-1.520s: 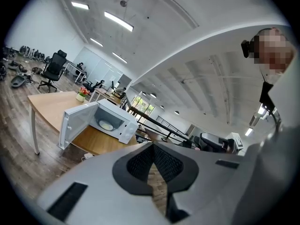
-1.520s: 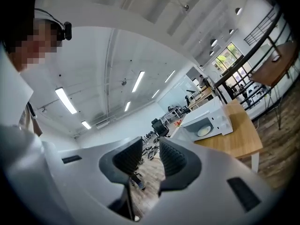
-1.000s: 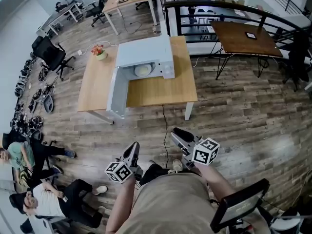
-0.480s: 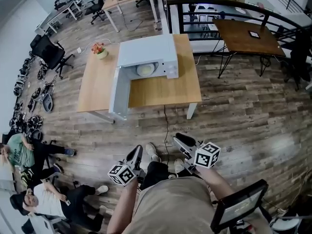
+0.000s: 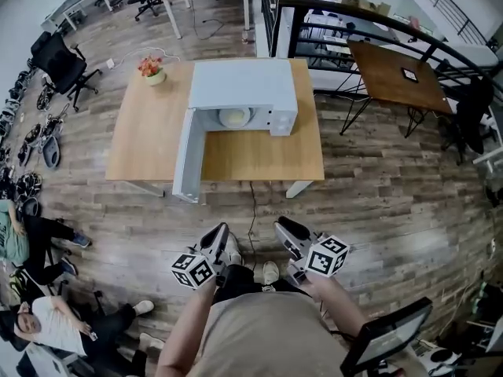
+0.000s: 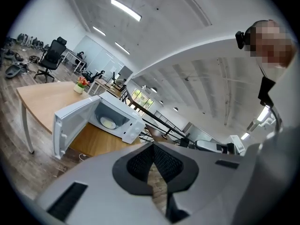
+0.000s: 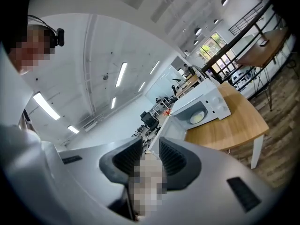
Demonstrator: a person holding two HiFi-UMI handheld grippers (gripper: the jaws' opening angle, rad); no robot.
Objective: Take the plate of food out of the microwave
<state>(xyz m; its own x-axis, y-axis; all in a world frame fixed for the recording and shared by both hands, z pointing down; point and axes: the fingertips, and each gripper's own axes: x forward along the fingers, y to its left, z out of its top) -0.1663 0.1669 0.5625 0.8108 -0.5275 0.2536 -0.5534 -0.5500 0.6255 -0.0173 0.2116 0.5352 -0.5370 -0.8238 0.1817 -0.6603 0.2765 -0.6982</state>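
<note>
The microwave (image 6: 101, 117) stands open on the surface (image 6: 42, 98), a plate (image 6: 108, 123) inside. The gripper (image 6: 153, 144) is empty, its fingers (image 6: 139, 163) meeting at the tips.

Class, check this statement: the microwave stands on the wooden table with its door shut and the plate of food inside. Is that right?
One detail is wrong: the door is swung open, not shut, as the head view shows. The microwave does stand on the wooden table, with the plate of food inside.
</note>
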